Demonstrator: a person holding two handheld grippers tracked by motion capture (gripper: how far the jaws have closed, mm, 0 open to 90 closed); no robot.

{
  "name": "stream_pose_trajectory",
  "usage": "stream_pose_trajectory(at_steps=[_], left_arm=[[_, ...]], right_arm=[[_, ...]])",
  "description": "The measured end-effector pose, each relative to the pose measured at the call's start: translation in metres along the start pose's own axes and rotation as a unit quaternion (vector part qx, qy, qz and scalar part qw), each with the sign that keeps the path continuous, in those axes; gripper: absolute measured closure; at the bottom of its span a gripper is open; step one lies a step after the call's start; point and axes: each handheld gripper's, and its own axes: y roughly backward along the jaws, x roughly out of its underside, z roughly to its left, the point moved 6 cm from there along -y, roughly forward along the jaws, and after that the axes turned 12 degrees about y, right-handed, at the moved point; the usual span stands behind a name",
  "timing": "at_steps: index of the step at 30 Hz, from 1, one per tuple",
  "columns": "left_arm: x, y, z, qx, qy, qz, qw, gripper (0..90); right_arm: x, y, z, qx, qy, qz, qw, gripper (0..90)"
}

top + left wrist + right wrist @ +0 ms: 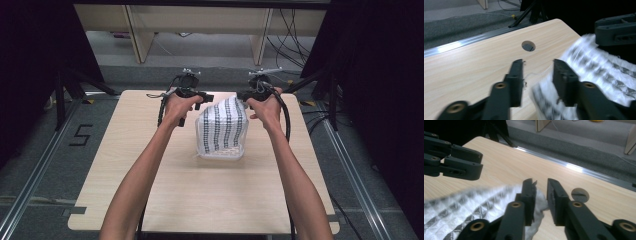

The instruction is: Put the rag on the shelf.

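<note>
Both hands (178, 107) (265, 111) outstretched flanking cloth (223, 127).

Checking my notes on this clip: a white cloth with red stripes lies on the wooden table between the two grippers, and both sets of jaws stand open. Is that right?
Not quite: the cloth has dark grey-black patterned stripes, not red, as the high view shows. The rest holds: it lies on the wooden table between the left gripper and the right gripper, both with jaws open.

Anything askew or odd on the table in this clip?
Nothing damaged or spilled. The white cloth with dark patterned stripes sits bunched in a raised, crumpled mound on the wooden table rather than flat. The left gripper and right gripper stand open beside its far edge, gripping nothing.
</note>
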Motion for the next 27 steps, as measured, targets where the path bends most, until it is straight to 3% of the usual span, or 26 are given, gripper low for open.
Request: stream_pose_trajectory(at_steps=[1,3,4,13,16,23,27], left_arm=[[0.001,0.0,0.002,-0.002,0.006,0.004,1.0,57.0],[0.004,-0.001,0.004,-0.01,0.023,0.022,0.9995,43.0],[0.005,0.0,0.006,-0.018,0.018,0.027,0.9993,39.5],[0.006,0.017,0.003,-0.009,0.012,0.019,0.9997,34.5],[0.008,0.025,0.001,-0.014,0.001,0.016,0.9998,33.6],[0.014,0.041,0.005,-0.009,0.011,0.01,0.9998,31.6],[0.015,0.046,0.004,-0.005,0.012,0.008,0.9999,31.6]], right_arm=[[0.0,0.0,0.0,0.0,0.0,0.0,1.0,75.0],[0.002,-0.001,0.0,0.0,-0.002,0.005,1.0,69.7],[0.003,-0.001,0.0,0.002,-0.008,0.008,0.9999,68.5],[0.003,0.007,-0.001,-0.001,-0.007,-0.003,1.0,55.5],[0.003,0.011,-0.001,-0.003,0.003,-0.012,0.9999,53.6],[0.003,0.027,0.001,-0.01,-0.003,-0.016,0.9998,47.4],[0.002,0.031,0.002,-0.017,0.007,-0.022,0.9996,45.9]])
